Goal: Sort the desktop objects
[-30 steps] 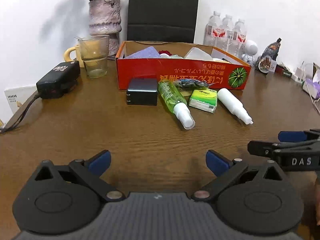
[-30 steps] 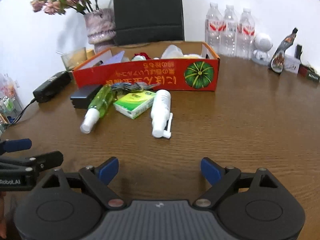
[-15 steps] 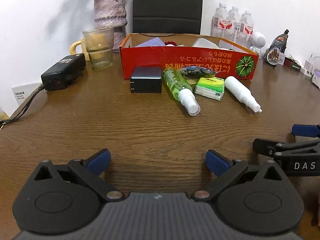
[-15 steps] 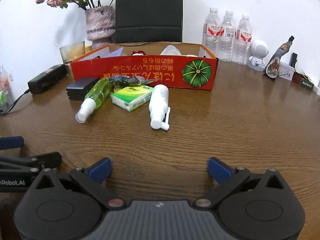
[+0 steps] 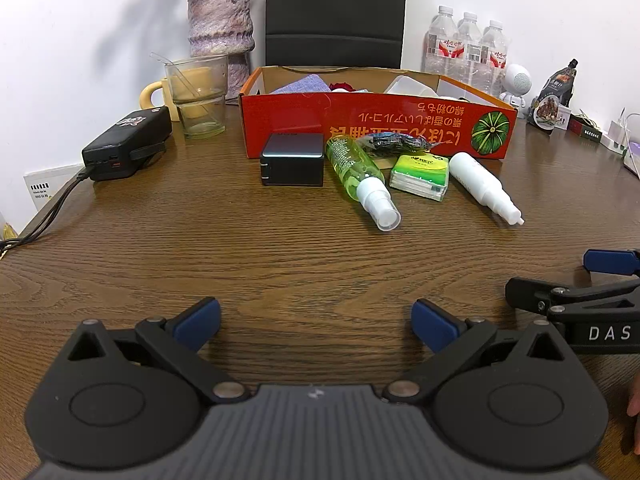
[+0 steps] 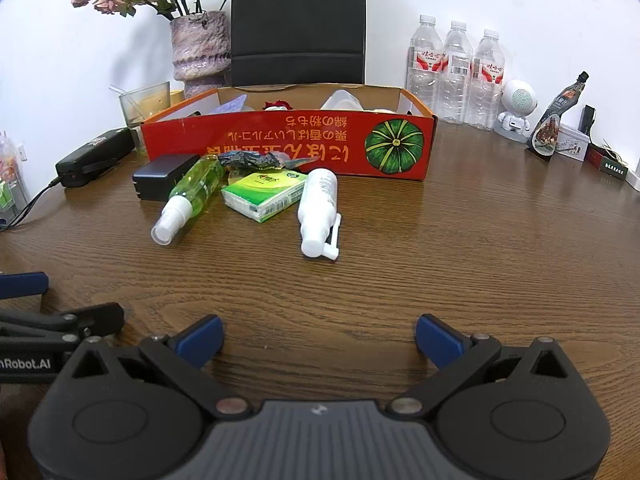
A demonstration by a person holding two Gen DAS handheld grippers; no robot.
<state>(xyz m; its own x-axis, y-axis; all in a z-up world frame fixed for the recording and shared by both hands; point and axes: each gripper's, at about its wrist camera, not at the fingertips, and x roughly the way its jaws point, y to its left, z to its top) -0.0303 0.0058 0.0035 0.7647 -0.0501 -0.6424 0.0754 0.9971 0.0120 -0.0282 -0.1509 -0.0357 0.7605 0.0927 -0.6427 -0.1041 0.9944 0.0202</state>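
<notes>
Left wrist view: my left gripper hangs low over the bare wooden tabletop, its jaws spread wide and holding nothing. My right gripper enters at the right edge, side-on. Right wrist view: my right gripper is likewise wide open and empty above the tabletop, with my left gripper at the left edge; the two sit side by side, near but apart.

The things to sort lie in a row well ahead of both jaws, just in front of the red cardboard box. From left to right: a black charger block; a green spray bottle on its side, clear cap toward me, touching the charger; a dark crumpled wrapper against the box wall; a green tissue pack; and a white spray bottle on its side, nozzle toward me. The box already holds several items, too hidden to name.

Left of the box stand a glass cup, a stone-like vase and a black power bank with its cable. Right of the box stand three water bottles and a small white robot figure.
</notes>
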